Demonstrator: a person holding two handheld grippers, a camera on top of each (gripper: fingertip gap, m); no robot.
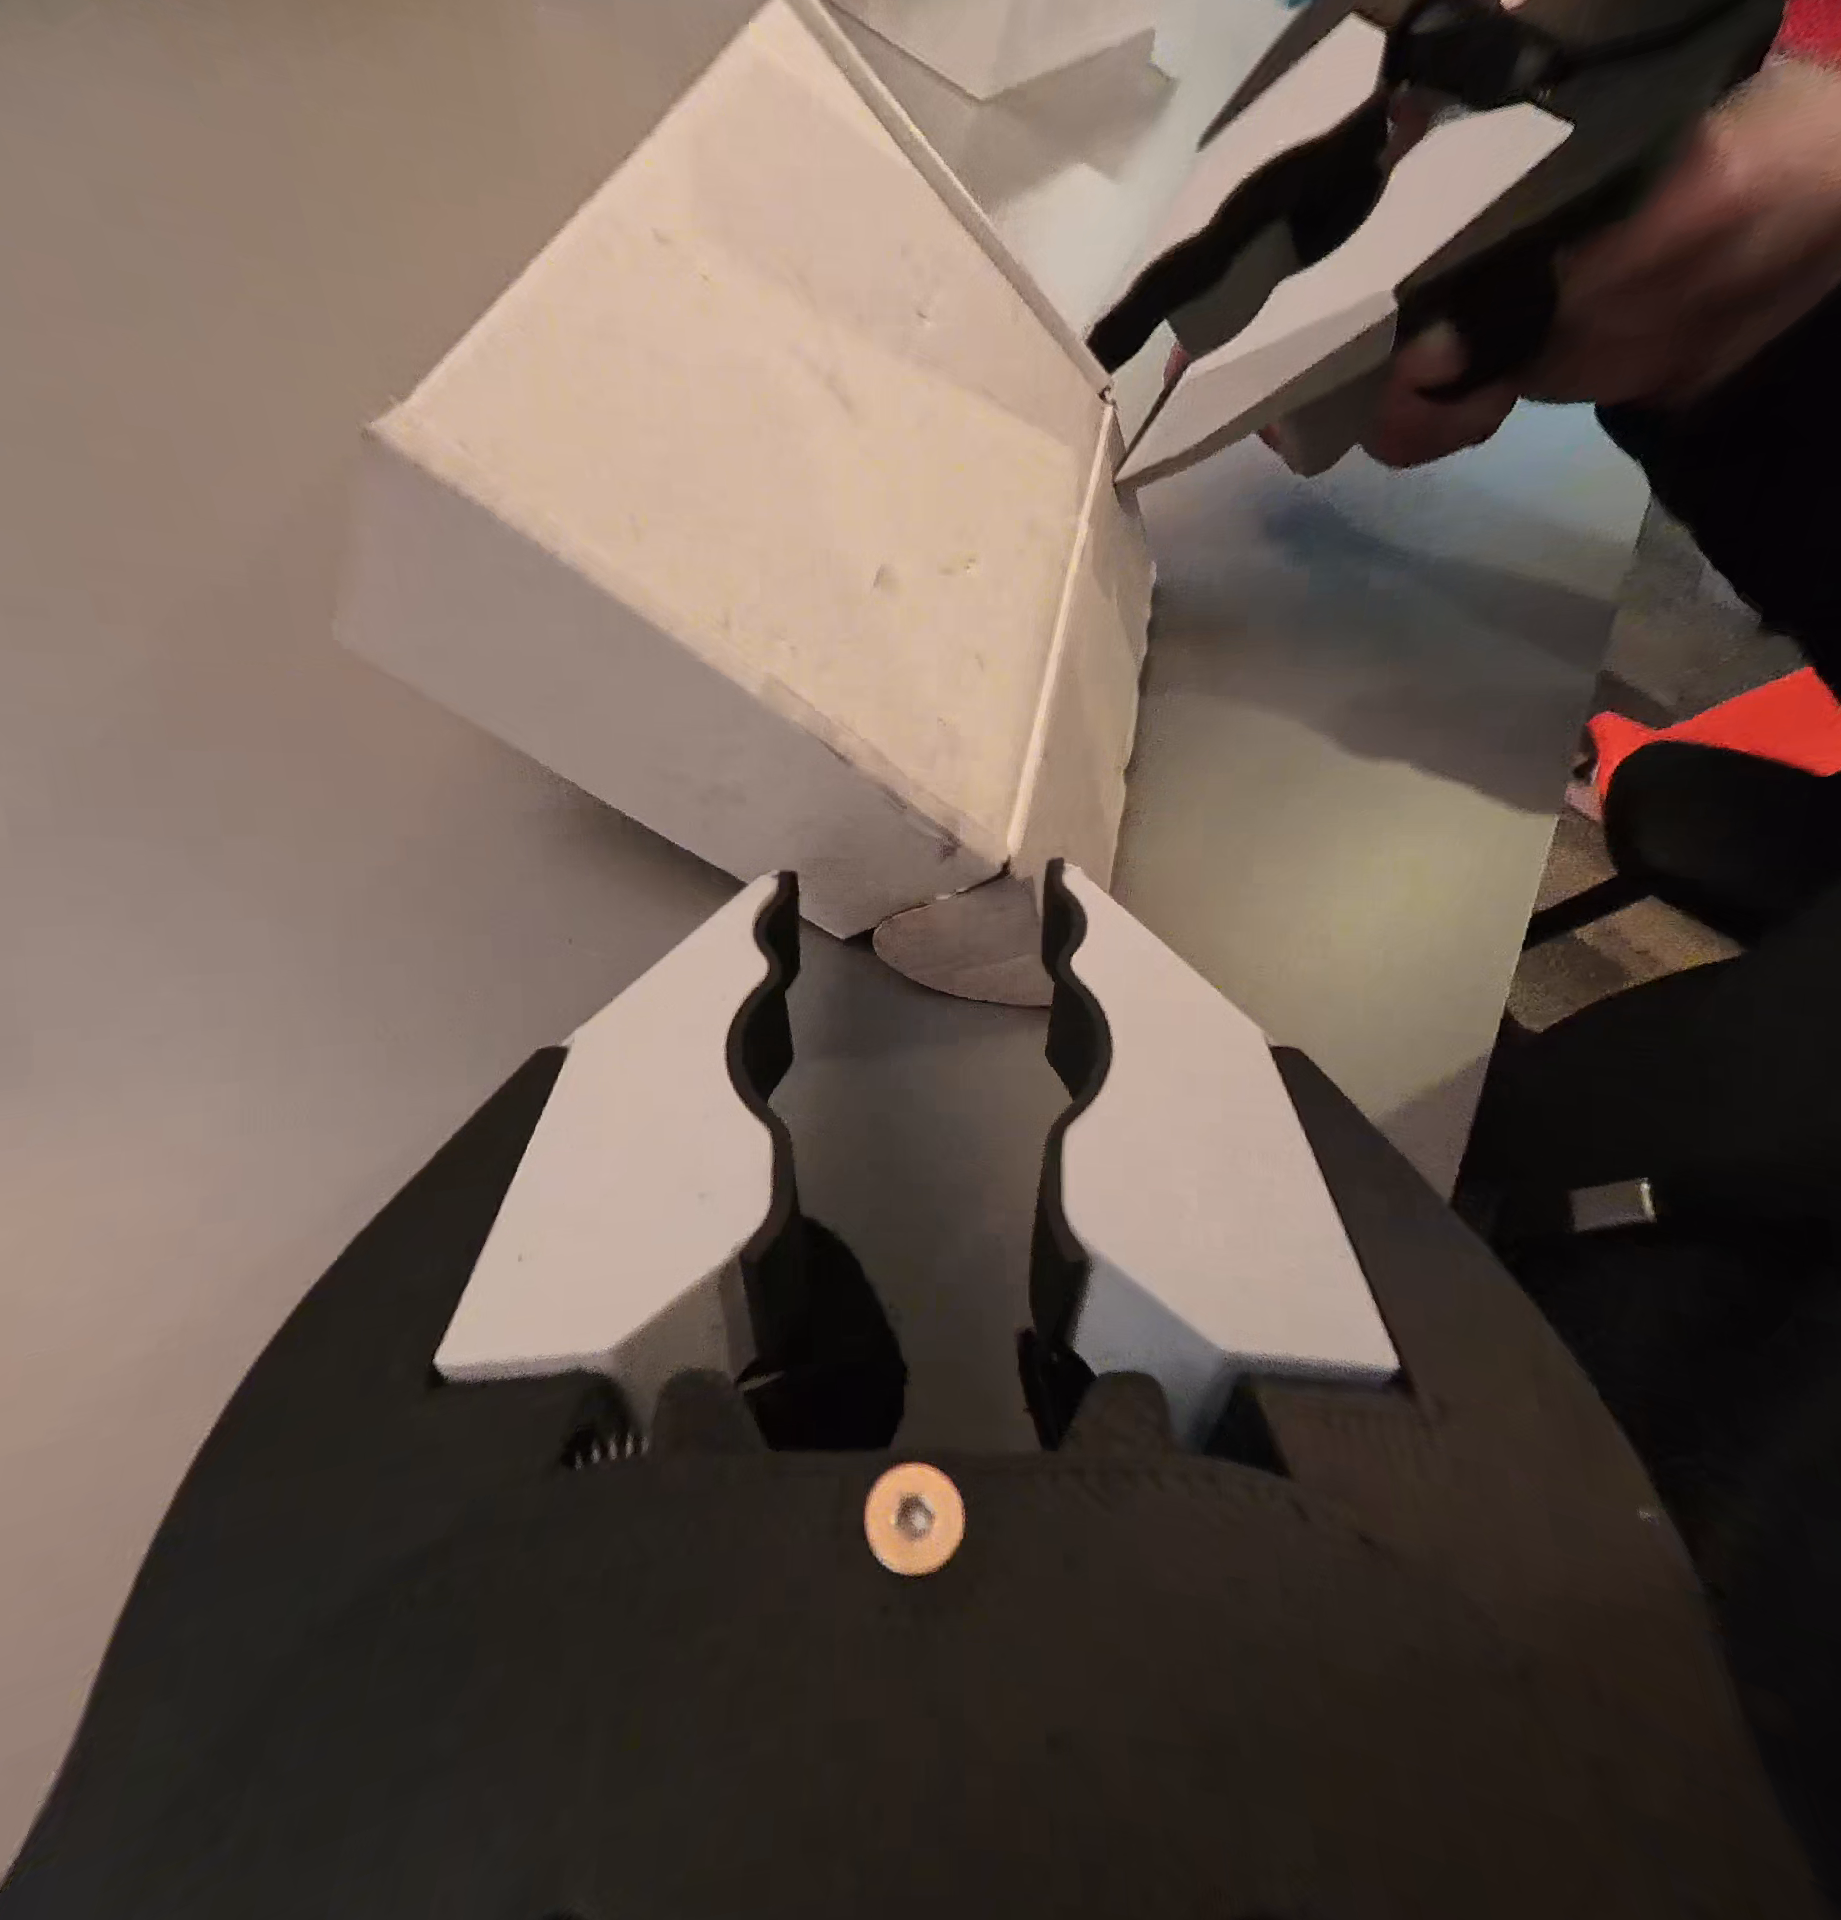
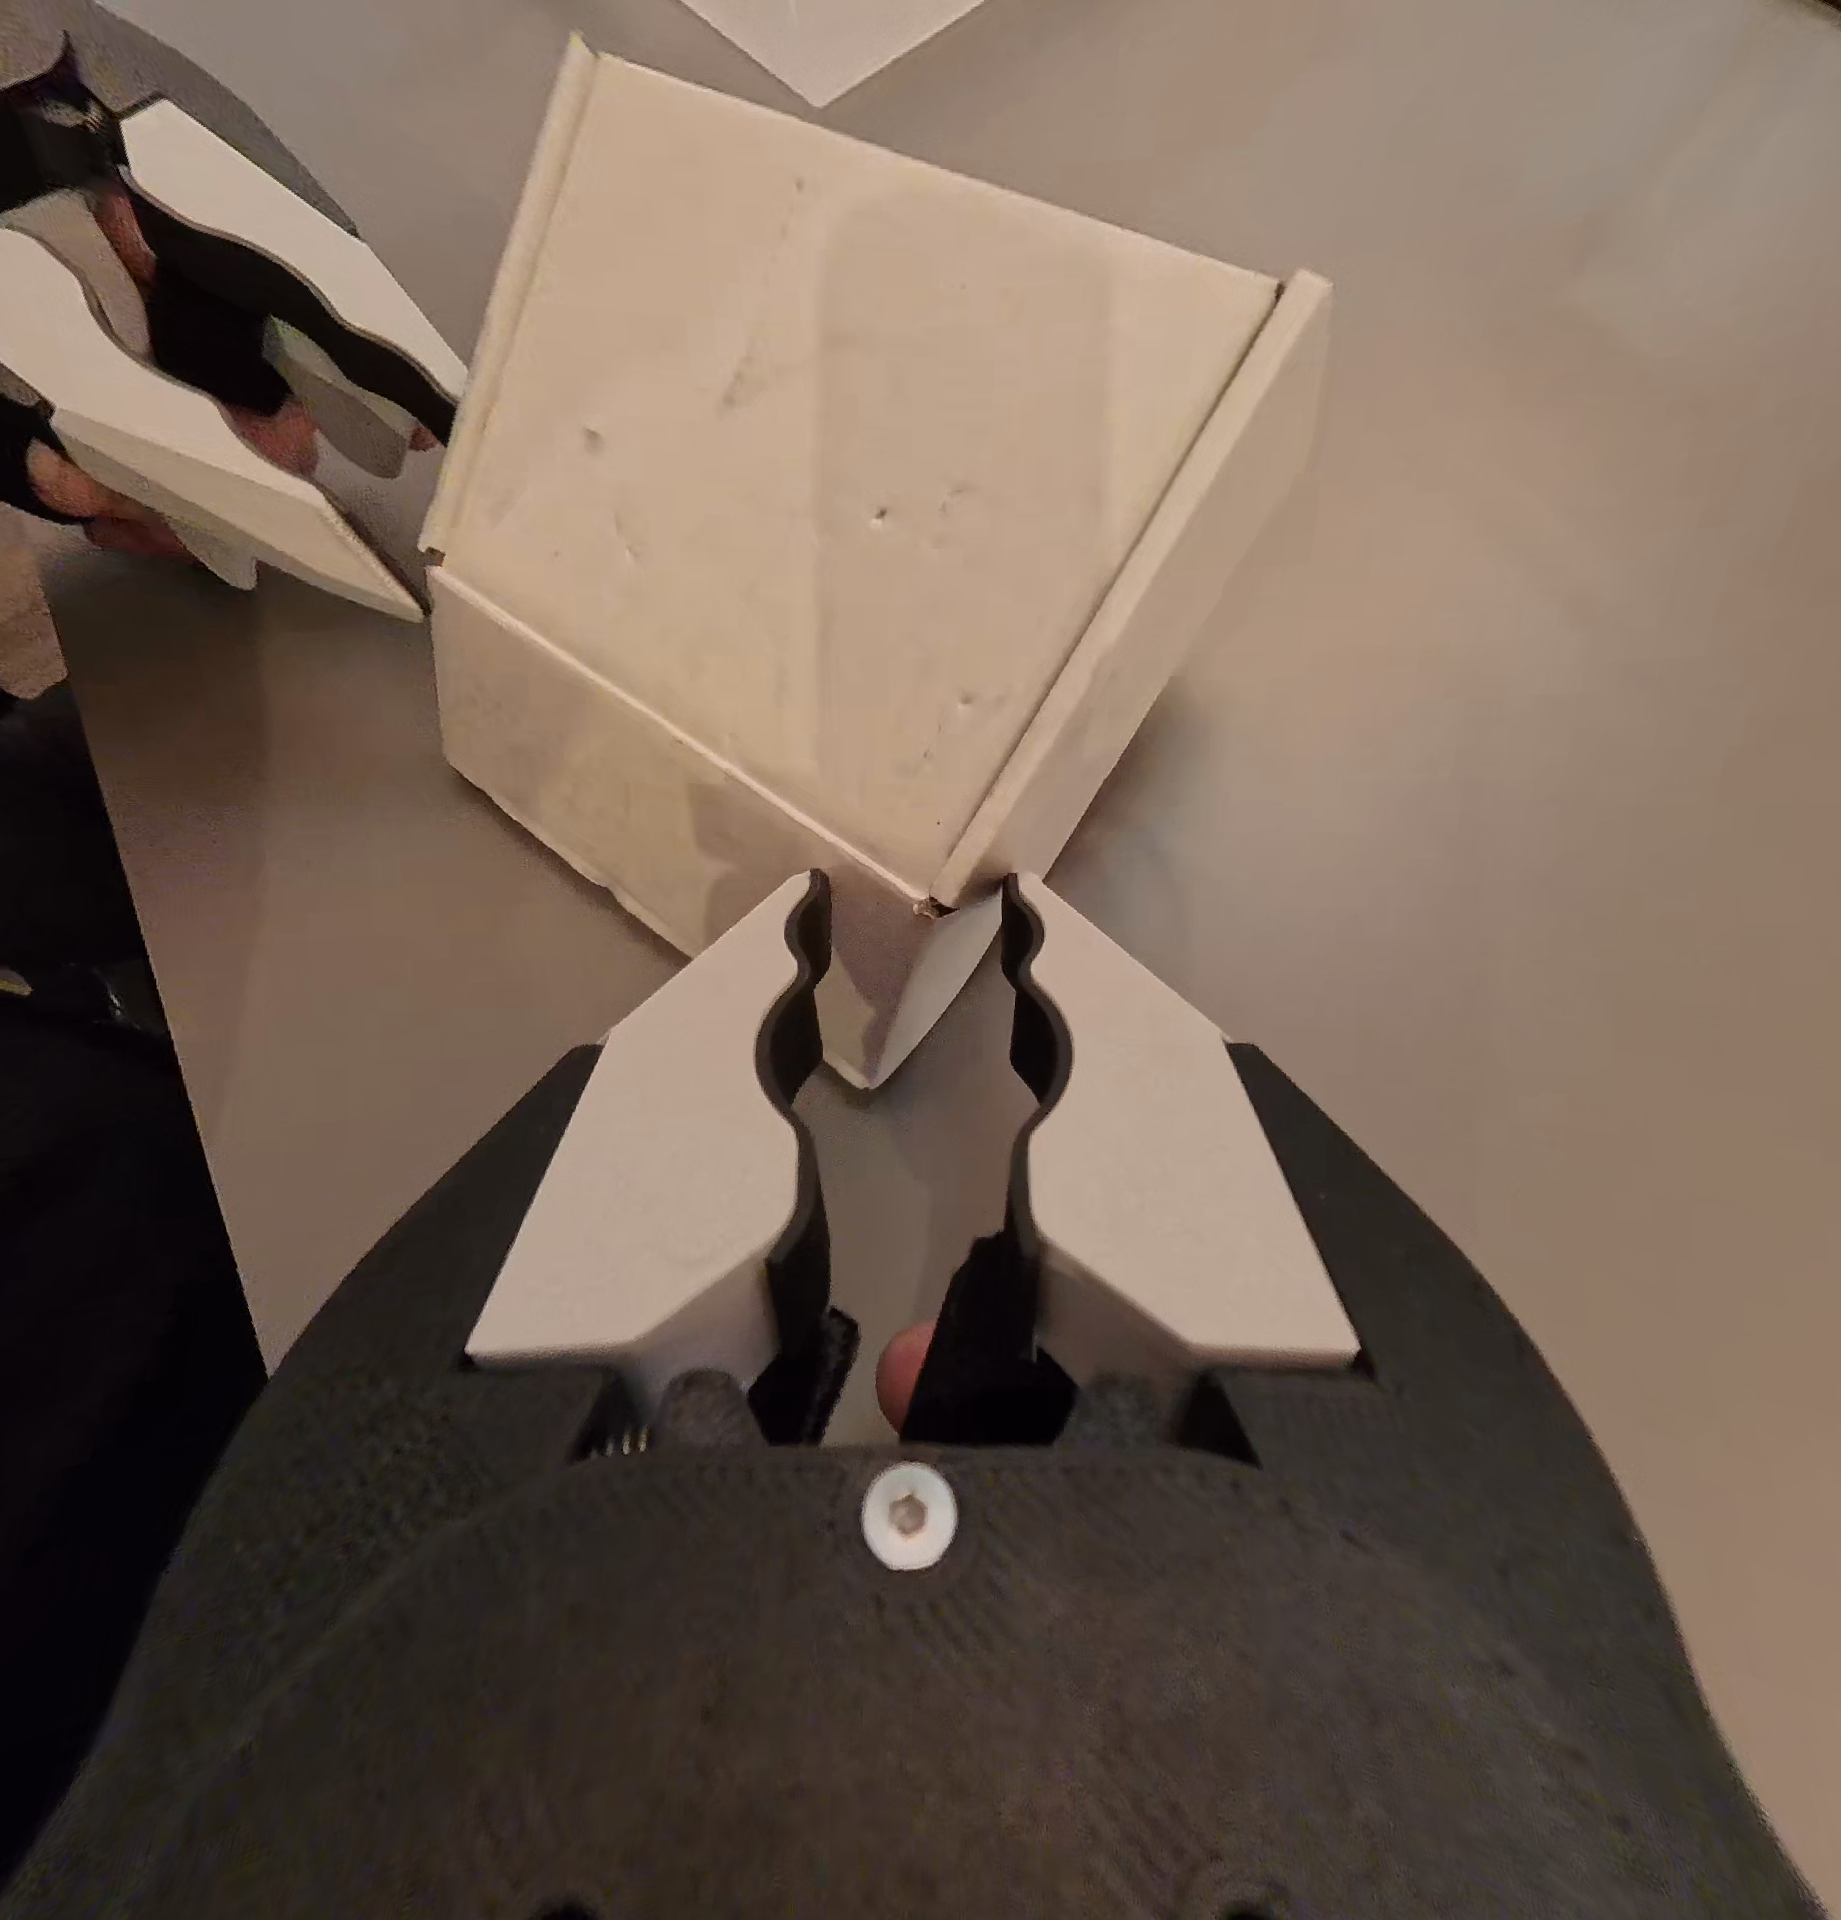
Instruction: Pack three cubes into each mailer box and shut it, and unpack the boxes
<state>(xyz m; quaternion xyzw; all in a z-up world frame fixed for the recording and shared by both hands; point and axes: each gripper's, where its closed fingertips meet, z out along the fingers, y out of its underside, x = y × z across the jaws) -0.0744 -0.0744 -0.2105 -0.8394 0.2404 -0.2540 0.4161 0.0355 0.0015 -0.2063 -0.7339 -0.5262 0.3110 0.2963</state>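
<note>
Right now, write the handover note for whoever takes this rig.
Left tool: open, empty, at one corner of the white mailer box.
Right tool: open, straddling the opposite corner, gripping nothing.
Box: lid down, resting on the grey table. A second white box is partly visible beyond.
Done: lid appears folded shut.
Left: no cubes in view; contents cannot be told. Check, then pack or unpack.

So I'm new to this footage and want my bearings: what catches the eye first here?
The white mailer box stands out first, lid shut, tilted on the grey table in the middle of both views. Next come the two grippers at opposite corners of it: the right gripper with open jaws around one corner, and the left gripper, also open, just off another corner.
</note>
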